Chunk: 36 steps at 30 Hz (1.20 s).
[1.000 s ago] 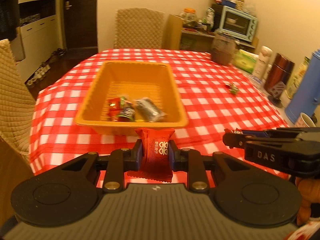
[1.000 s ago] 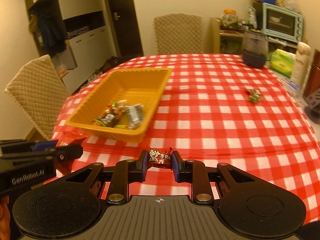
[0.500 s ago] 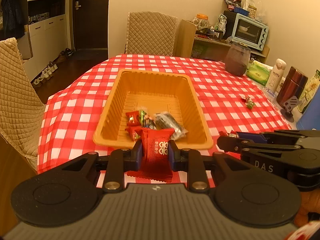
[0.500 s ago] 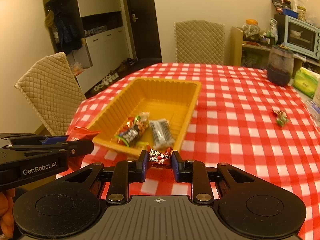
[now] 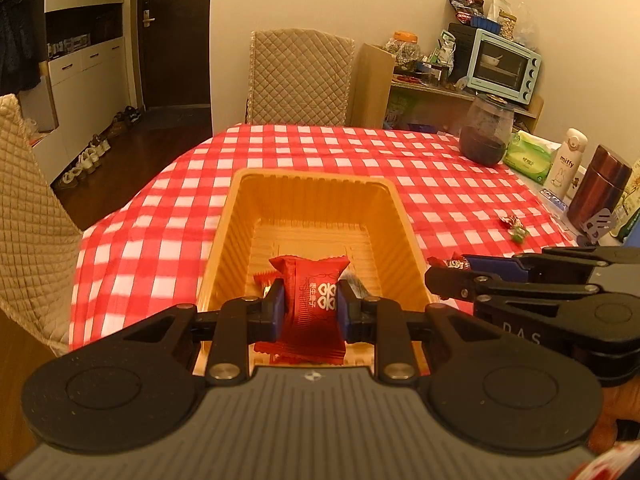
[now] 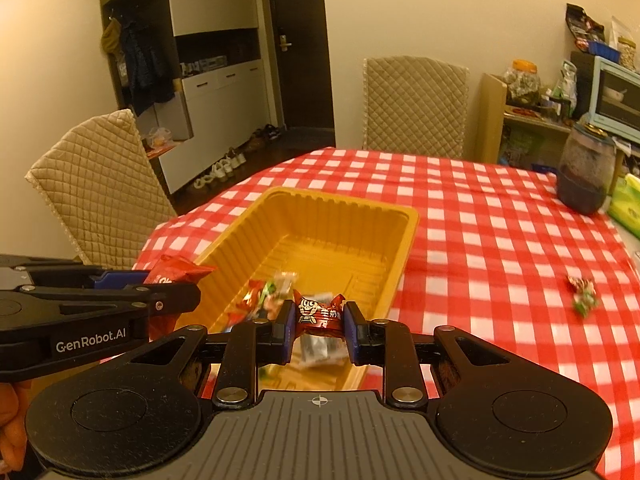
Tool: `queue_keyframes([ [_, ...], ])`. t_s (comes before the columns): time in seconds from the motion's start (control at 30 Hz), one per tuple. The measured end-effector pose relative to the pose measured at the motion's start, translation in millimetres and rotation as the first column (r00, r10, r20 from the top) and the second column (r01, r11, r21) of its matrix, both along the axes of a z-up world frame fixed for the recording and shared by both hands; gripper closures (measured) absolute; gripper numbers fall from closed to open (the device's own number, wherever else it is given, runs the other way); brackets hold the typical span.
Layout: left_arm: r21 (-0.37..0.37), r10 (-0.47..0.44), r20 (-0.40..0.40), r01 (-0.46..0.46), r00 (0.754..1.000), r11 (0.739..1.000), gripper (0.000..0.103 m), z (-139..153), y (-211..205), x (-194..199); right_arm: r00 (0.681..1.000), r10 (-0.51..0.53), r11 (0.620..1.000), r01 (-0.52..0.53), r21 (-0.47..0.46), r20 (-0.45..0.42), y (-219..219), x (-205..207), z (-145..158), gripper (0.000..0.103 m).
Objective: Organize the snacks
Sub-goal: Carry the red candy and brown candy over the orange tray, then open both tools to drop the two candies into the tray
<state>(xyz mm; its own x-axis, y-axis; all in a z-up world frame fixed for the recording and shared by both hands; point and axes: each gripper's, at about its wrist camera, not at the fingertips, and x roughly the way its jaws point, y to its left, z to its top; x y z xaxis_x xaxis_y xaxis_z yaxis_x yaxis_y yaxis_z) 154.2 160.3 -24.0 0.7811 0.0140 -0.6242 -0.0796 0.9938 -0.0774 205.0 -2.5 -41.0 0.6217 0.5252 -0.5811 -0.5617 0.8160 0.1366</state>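
Note:
An orange plastic tray point(image 5: 400, 216) point(image 6: 384, 216) sits on the red checked tablecloth with several wrapped snacks point(image 6: 262, 294) at its near end. My left gripper point(image 5: 311, 304) is shut on a red snack packet point(image 5: 310, 280) and hangs over the tray's near edge. My right gripper point(image 6: 316, 320) is shut on a small red candy point(image 6: 318, 310), also over the near end of the tray. Each gripper shows in the other's view, side by side: the right gripper point(image 5: 444, 270) and the left gripper point(image 6: 176, 284). A loose candy point(image 5: 515, 227) point(image 6: 582, 290) lies on the cloth to the right.
Quilted chairs stand at the far side point(image 5: 300, 76) and at the left point(image 6: 100, 188). A dark jar point(image 5: 486, 132), tissue pack point(image 5: 528, 156), white bottle point(image 5: 566, 164) and brown flask point(image 5: 598, 188) line the table's right edge. A shelf with a toaster oven point(image 5: 504, 66) stands behind.
Both grippers moved forward together with their snacks, from before the tray's front wall to over its near end. The tray now looks closer and larger.

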Motion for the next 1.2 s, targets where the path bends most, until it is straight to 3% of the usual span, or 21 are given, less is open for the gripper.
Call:
queue_keyframes([
  [0.57,0.002,0.009,0.000,-0.009,1.000,1.000,0.080,-19.9,26.7,89.9,0.999,0.034,0.999,-0.034,-0.007,-0.036,29.6,89.3,-26.0,0.077],
  [0.8,-0.041,0.021,-0.010,-0.022,1.000,0.999,0.080,-31.2,41.9,120.2,0.998,0.053,0.998,-0.054,-0.013,-0.039,44.9,119.3,-32.1,0.077],
  [1.2,-0.017,0.020,-0.068,-0.021,0.998,1.000,0.080,-52.7,48.9,145.2,0.994,0.070,0.997,-0.073,-0.032,-0.086,60.9,153.0,-50.0,0.077],
])
